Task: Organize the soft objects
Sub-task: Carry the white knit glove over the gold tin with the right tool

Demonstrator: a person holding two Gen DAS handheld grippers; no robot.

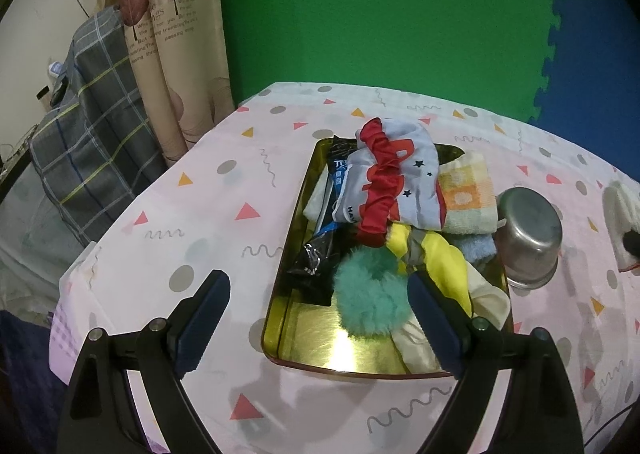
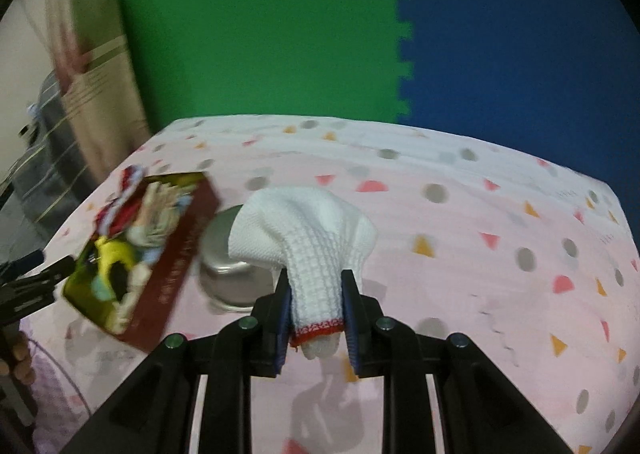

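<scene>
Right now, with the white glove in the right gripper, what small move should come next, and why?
Probably carry the white glove across to the gold tin and over the steel bowl. The right gripper is shut on its cuff, clear of the tablecloth; the other soft items already lie in that tin.

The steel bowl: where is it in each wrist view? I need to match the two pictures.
Left wrist view: the steel bowl stands upside down on the tablecloth at right of centre, just past the gold tray's right rim.
Right wrist view: the bowl is left of centre, partly hidden behind the white glove clamped in the right gripper.
Shared landmark: the tray, directly left of the bowl in both.
</scene>
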